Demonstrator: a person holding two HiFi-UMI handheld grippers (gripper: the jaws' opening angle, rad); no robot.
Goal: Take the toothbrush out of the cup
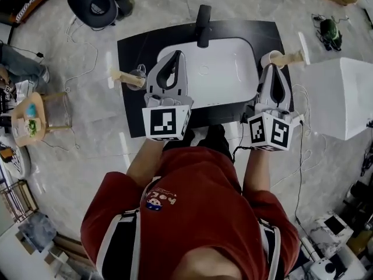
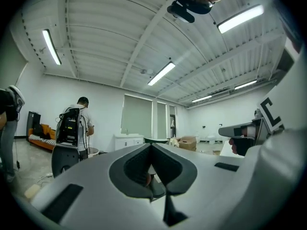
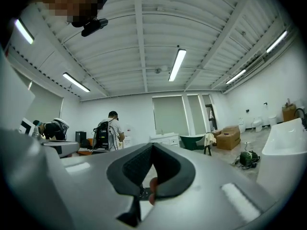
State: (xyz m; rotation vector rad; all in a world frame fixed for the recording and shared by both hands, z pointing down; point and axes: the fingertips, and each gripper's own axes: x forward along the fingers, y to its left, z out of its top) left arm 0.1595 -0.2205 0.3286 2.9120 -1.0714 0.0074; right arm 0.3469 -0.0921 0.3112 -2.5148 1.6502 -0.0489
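In the head view a white basin [image 1: 233, 77] sits in a black countertop [image 1: 131, 51]. At the counter's left end stands a clear glass cup [image 1: 139, 73] with a wooden-handled toothbrush [image 1: 123, 78] leaning out of it to the left. At the right end a white cup [image 1: 270, 58] holds another wooden toothbrush [image 1: 291, 56]. My left gripper [image 1: 176, 55] hovers shut and empty just right of the glass cup. Shut and empty too, my right gripper [image 1: 274, 68] is just in front of the white cup. Both gripper views look level across the room over shut jaws, the left gripper [image 2: 152, 145] and the right gripper [image 3: 153, 145]; neither shows a cup.
A black faucet [image 1: 203, 25] rises behind the basin. A white cabinet [image 1: 344, 98] stands right of the counter, a black chair base [image 1: 96, 2] behind it, a small round table [image 1: 28, 120] at far left. Cables lie on the floor. A person with a backpack [image 2: 76, 126] stands far off.
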